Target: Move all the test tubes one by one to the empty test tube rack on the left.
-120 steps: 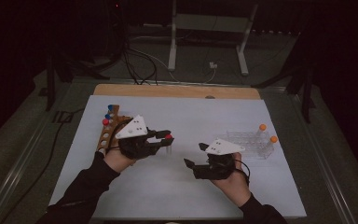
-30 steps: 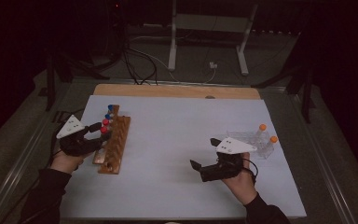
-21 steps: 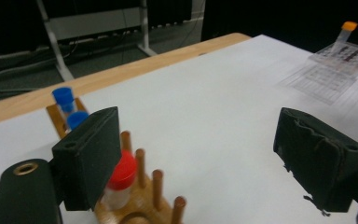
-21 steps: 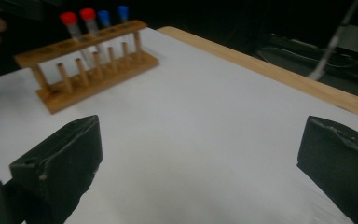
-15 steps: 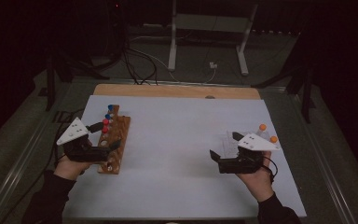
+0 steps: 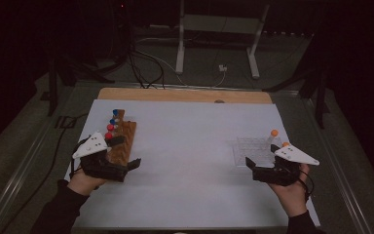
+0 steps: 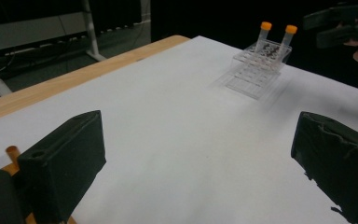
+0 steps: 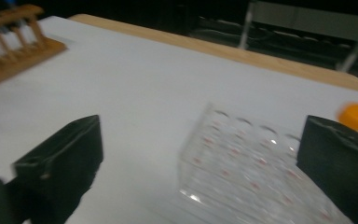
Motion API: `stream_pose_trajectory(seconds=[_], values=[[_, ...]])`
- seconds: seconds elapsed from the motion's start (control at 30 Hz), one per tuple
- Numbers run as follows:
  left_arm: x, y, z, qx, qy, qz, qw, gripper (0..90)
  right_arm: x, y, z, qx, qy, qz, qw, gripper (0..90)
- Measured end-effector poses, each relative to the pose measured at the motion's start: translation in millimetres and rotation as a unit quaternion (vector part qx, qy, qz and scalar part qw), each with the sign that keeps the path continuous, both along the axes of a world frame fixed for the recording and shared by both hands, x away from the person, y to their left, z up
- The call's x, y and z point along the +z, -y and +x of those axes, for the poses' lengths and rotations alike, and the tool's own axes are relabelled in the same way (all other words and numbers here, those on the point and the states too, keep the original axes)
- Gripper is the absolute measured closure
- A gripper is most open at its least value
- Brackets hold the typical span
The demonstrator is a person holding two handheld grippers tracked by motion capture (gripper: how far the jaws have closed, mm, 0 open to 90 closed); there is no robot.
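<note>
Orange-capped tubes (image 7: 275,35) stand clear in left claw (image 7: 200,172) view.

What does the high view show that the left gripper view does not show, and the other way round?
High view alone: both hands, the left gripper open beside the wooden rack with its red and blue capped tubes, the right gripper near the clear rack, and the floor cables.

Left gripper view alone: a close look at the left gripper's two black fingers, wide apart with nothing between them.

Both: the white sheet, the table's wooden edge, the clear rack and its two orange capped tubes.
</note>
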State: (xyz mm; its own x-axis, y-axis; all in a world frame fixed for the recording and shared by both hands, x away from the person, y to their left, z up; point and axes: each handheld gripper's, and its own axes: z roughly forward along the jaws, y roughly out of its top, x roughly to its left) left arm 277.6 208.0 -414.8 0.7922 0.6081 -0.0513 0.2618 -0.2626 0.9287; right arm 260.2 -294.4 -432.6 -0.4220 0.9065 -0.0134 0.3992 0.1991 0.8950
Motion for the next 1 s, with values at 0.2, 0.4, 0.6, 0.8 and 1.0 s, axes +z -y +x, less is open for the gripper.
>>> stream_pose_trajectory(seconds=[0.2, 0.4, 0.6, 0.8, 1.0], values=[[-4.5, 4.0, 0.2, -0.008, -0.006, 0.004, 0.9999, 3.8, -8.1, 21.2, -2.1, -0.035, -0.014, -0.002, 0.9993, 4.8], [-5.6, 4.2, 0.7, -0.010, -0.008, 0.004, 0.9999, 3.8, -16.3, 40.5, -2.4, -0.078, -0.024, -0.004, 0.9967, 8.2], [-6.2, 5.1, 1.4, -0.012, -0.009, 0.004, 0.9999, 3.8, -24.9, 55.4, 6.0, -0.118, -0.041, -0.018, 0.9920, 22.3], [-6.3, 5.8, 1.4, -0.011, -0.009, 0.004, 0.9999, 3.8, -30.9, 61.7, 15.2, -0.126, -0.053, -0.023, 0.9904, 41.8], [-7.8, 6.9, 2.5, -0.011, -0.010, 0.007, 0.9999, 3.8, -31.8, 68.9, 21.9, -0.138, -0.056, -0.014, 0.9887, 54.5]])
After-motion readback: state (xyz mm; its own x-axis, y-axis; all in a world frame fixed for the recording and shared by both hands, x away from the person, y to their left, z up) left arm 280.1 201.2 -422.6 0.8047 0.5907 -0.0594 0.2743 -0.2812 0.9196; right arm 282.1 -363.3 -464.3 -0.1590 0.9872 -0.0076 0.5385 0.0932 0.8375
